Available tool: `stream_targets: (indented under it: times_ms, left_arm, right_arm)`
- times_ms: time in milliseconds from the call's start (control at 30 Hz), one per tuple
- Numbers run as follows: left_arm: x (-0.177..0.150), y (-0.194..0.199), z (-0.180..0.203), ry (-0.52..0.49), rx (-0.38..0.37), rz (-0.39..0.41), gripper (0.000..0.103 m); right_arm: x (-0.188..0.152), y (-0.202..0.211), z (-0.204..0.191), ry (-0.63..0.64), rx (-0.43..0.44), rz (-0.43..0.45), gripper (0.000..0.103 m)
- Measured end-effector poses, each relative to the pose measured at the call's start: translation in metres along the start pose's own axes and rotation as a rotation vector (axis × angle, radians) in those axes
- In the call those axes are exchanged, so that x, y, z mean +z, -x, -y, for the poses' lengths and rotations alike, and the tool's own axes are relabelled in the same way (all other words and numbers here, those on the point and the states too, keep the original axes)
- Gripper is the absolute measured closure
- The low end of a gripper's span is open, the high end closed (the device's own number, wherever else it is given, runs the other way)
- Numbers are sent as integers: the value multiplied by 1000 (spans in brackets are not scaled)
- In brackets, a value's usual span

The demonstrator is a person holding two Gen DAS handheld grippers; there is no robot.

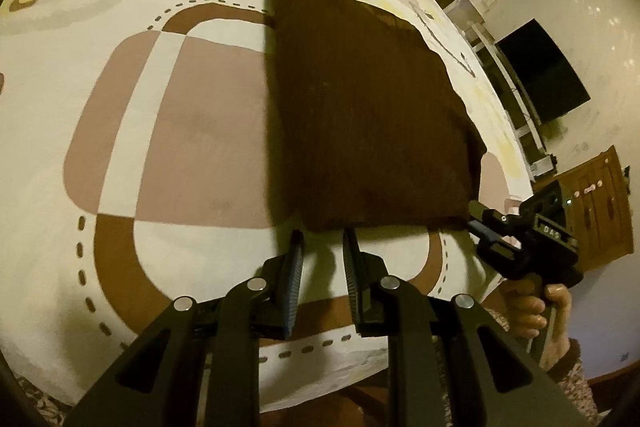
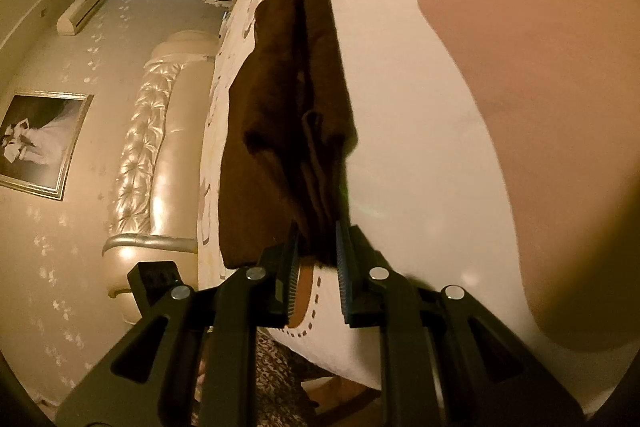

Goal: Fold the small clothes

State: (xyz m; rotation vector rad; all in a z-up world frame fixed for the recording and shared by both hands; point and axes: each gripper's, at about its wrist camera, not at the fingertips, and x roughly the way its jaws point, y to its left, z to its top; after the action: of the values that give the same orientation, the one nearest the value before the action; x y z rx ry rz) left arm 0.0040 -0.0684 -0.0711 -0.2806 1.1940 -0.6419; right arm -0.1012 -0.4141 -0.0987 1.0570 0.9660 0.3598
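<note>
Right now a dark brown folded garment hangs lifted over a bed whose cream cover carries brown and mauve rounded shapes and dashed lines; only its far end seems to reach the cover, though that is hard to tell. Seen from the left wrist, the left gripper has its two black fingers narrowly apart at the near bottom edge of the garment, their tips reaching that edge, the cloth's hem running across between them, so it looks pinched there, though the contact itself is partly hidden by the cloth. At the garment's near right corner the right gripper comes in from the side, held by a hand in a patterned sleeve, its tips at the corner. From the right wrist, the right gripper is closed on the thick stacked layers of the garment, which rise edge-on between the ribbed pads. Beyond the bed stand a padded pearly headboard, a framed picture on the wall, a dark screen and a wooden cabinet
</note>
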Motion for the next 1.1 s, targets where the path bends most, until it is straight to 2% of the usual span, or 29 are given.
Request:
stream_targets:
  times_ms: [67,200,267,400,467,533,667,800,900,1033,1100]
  left_arm:
    - [-3,2,3,-13,26,7,82]
    - [-11,9,11,-51,100,24,80]
    - [-14,12,15,-60,124,36,70]
    - [-20,23,26,-99,198,84,55]
    - [-22,29,33,-129,226,108,44]
    - [-25,36,39,-152,245,136,38]
    - [-31,46,48,-181,275,183,28]
    - [-36,49,55,-195,305,210,25]
    - [-42,55,59,-207,341,251,23]
    - [-48,61,64,-239,382,293,21]
    - [-50,64,64,-232,381,298,21]
  right_arm:
    - [-4,4,0,-5,-16,2,87]
    - [-11,8,-2,0,-58,10,79]
    - [-14,11,-6,11,-90,17,77]
    - [-22,14,-13,13,-122,24,64]
    - [-28,16,-18,34,-151,27,59]
    - [-34,18,-26,72,-191,32,54]
    - [-44,21,-36,108,-252,49,48]
    - [-58,23,-50,180,-362,92,42]
    - [-70,24,-59,237,-458,159,31]
    - [-84,22,-68,297,-533,215,23]
    - [-91,19,-73,328,-577,236,23]
